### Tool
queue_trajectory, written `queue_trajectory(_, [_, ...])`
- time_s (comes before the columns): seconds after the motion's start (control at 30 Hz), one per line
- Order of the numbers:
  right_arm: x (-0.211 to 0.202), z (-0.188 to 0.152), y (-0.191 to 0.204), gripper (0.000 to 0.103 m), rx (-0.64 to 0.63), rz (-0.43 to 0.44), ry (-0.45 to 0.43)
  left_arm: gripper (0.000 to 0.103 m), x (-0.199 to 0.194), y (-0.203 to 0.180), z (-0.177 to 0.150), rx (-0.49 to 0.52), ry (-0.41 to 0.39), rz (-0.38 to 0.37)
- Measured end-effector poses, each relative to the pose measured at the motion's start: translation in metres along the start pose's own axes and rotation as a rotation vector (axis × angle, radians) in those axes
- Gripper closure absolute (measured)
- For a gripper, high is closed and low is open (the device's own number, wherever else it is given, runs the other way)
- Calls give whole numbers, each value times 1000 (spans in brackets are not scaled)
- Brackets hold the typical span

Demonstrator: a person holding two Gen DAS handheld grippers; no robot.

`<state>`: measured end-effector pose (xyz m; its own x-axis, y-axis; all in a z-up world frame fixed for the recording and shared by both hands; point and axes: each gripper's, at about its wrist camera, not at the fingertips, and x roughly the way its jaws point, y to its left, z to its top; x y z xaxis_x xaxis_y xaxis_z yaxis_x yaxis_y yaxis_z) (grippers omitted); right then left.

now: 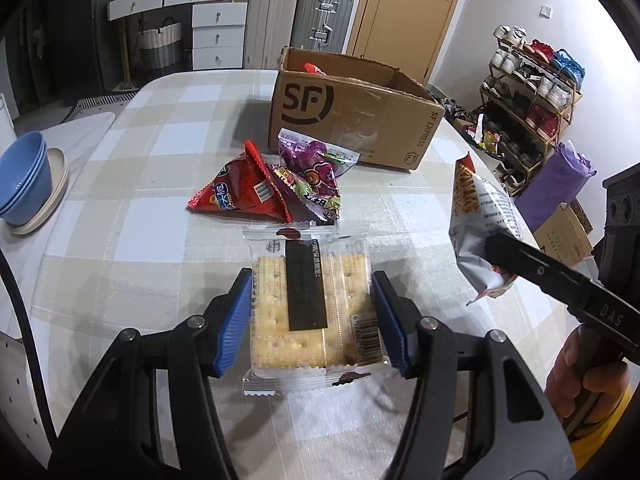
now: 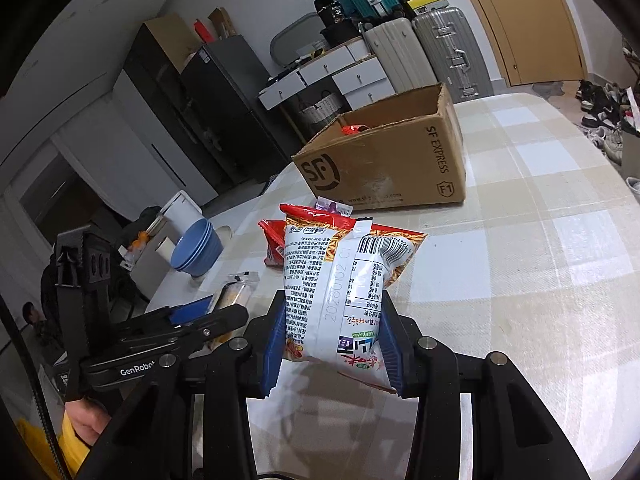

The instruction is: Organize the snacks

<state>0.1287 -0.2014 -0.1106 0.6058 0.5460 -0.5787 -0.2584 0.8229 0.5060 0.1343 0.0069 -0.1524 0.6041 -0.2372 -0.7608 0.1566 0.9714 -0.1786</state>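
Observation:
My left gripper [image 1: 312, 316] is shut on a clear cracker pack [image 1: 310, 300], its blue pads pressing both sides, just above the checked tablecloth. My right gripper [image 2: 332, 344] is shut on a white and red noodle-snack bag [image 2: 340, 280] and holds it upright above the table; the bag also shows at the right of the left wrist view [image 1: 480, 224]. A red triangular snack bag [image 1: 240, 192] and a purple candy bag [image 1: 316, 168] lie in front of the open SF cardboard box [image 1: 348, 120], which holds a red packet [image 1: 314, 69]. The box also shows in the right wrist view [image 2: 392, 156].
Stacked blue bowls [image 1: 24, 180] on cream plates stand at the table's left edge, and they also show in the right wrist view [image 2: 198, 250]. A shoe rack [image 1: 532, 96], a purple bag [image 1: 556, 184] and suitcases [image 1: 296, 24] stand beyond the table.

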Motion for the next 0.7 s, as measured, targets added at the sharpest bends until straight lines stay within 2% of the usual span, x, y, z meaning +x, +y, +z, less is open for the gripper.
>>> queue_trajectory(0.13, [6, 11, -5, 61, 22, 15, -1, 48, 3, 2, 15, -2, -5, -9])
queue_trajectory(0.3, [1, 48, 4, 61, -18, 41, -53, 48, -6, 5, 52, 6, -70, 1])
queue_trajectory(0.43, [1, 85, 10, 61, -49, 51, -75, 48, -9, 3, 92, 36, -119, 26])
queue_trajectory(0.57, [4, 129, 9, 61, -71, 38, -83, 48, -7, 0, 141, 38, -148, 1])
queue_trajectory(0.7, [13, 170, 6, 61, -104, -9, -87, 48, 6, -11, 190, 72, -183, 25])
